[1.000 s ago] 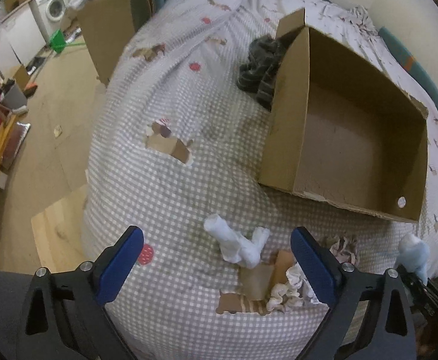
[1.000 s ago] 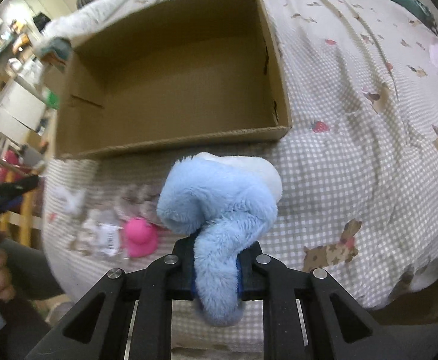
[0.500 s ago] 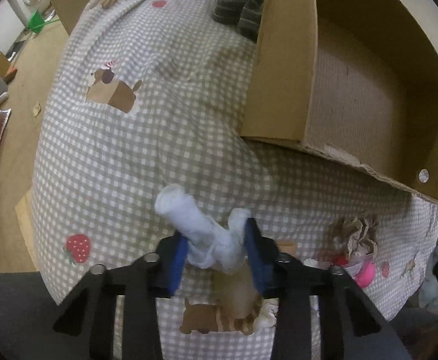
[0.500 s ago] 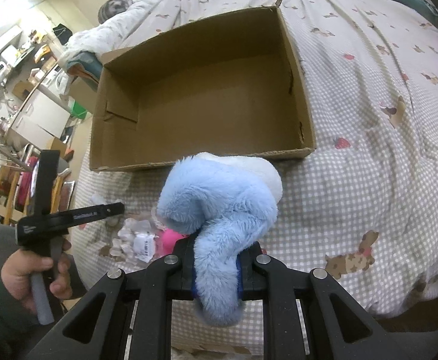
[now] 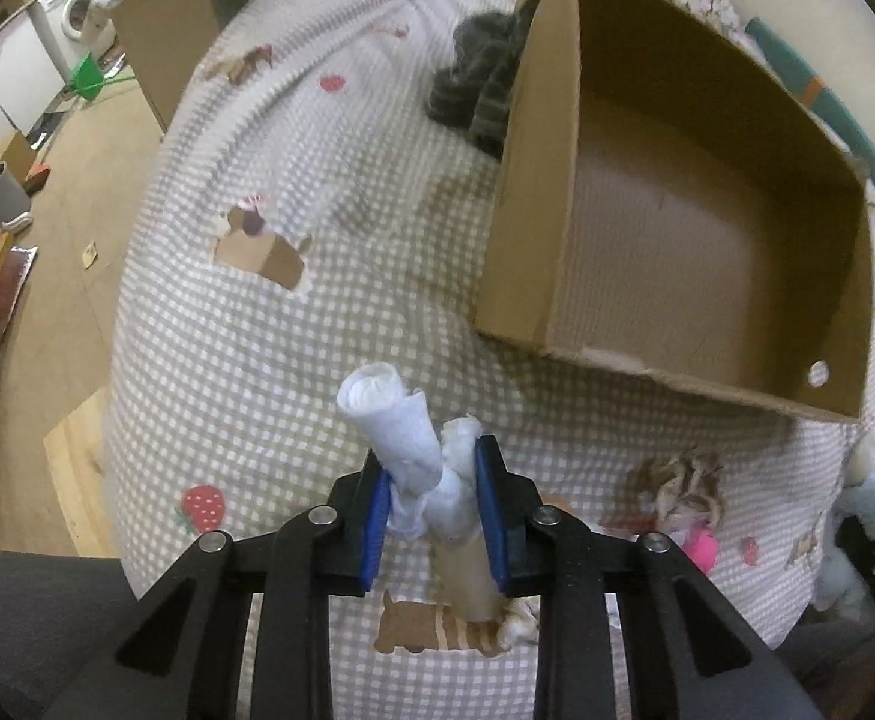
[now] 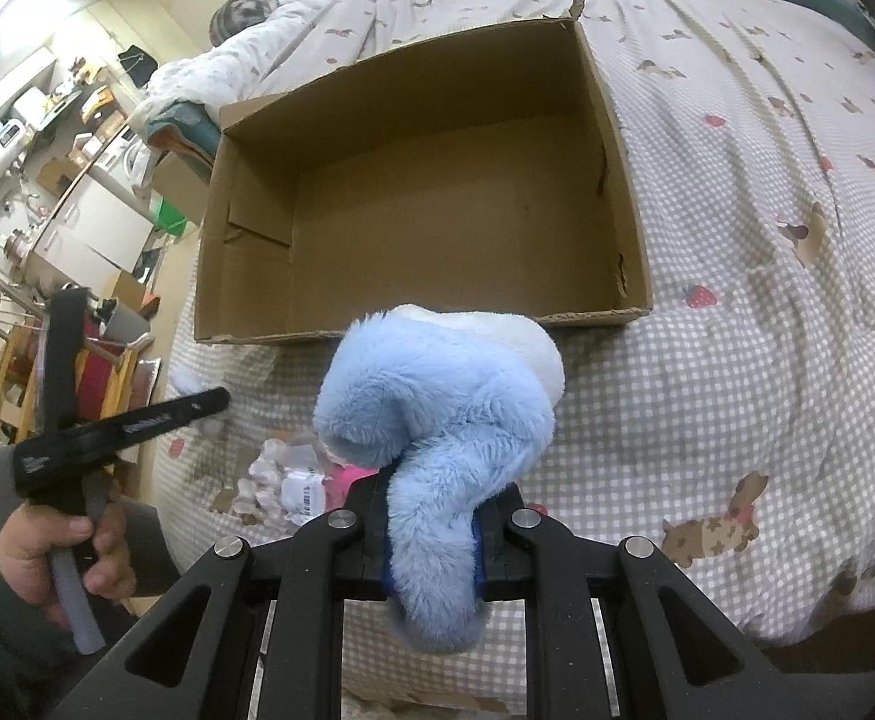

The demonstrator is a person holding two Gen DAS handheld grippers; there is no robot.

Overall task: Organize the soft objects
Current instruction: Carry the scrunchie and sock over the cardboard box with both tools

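Now | white sock [image 5: 404, 438] pinched between left tongs [image 5: 431, 516] (closing)

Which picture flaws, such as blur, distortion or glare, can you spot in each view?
Left wrist view: fisheye bending curves the bed edge, dark vignette corners, slight motion smear on the cardboard box rim. Right wrist view: same bending, bright glare upper left, the blue plush toy sharp.

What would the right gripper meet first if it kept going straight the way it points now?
Probably the near wall of the empty cardboard box, just beyond the blue plush toy that the right gripper clamps; depth is unclear.
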